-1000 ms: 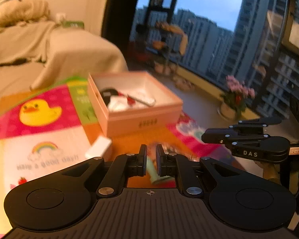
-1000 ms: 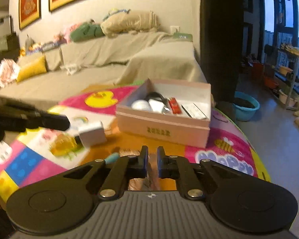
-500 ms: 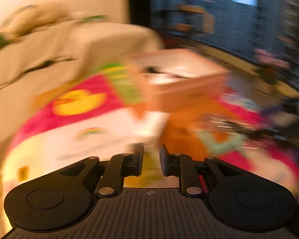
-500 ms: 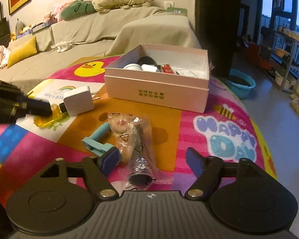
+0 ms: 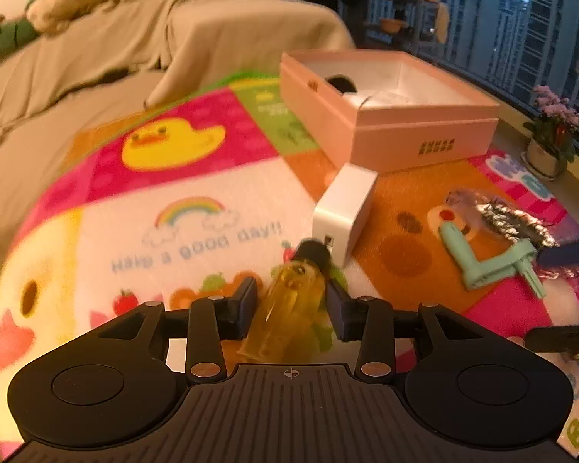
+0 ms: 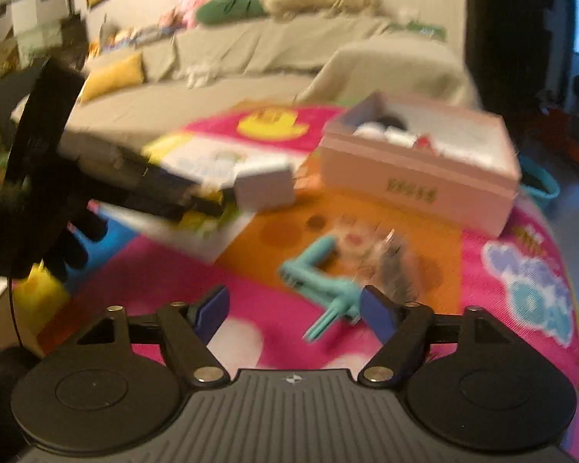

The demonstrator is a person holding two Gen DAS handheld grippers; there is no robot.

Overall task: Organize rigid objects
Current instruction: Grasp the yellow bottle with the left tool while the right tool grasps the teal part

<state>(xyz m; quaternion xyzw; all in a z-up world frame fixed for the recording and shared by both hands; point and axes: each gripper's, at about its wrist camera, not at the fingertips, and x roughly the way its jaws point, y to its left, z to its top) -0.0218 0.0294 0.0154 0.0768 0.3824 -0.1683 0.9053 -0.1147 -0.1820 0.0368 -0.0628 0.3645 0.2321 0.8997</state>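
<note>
A yellow see-through bottle (image 5: 289, 305) with a black cap lies on the colourful mat between the open fingers of my left gripper (image 5: 291, 306), not clamped. A white charger block (image 5: 343, 212) stands just past it. A teal plastic tool (image 5: 490, 262) and a crinkled clear packet (image 5: 509, 220) lie to the right. The open pink box (image 5: 390, 131) holds several small items. My right gripper (image 6: 293, 310) is open above the mat, with the teal tool (image 6: 320, 285) near its right finger. The left gripper (image 6: 173, 196) shows blurred in the right wrist view.
The colourful play mat (image 5: 197, 208) covers a round table. A covered sofa (image 5: 96, 58) with cushions stands behind it. A flower pot (image 5: 548, 146) stands by the window at the right. A teal basin (image 6: 540, 185) sits on the floor.
My left gripper swung left, opened and came down around the yellow bottle. My right gripper opened and shifted left towards the teal tool.
</note>
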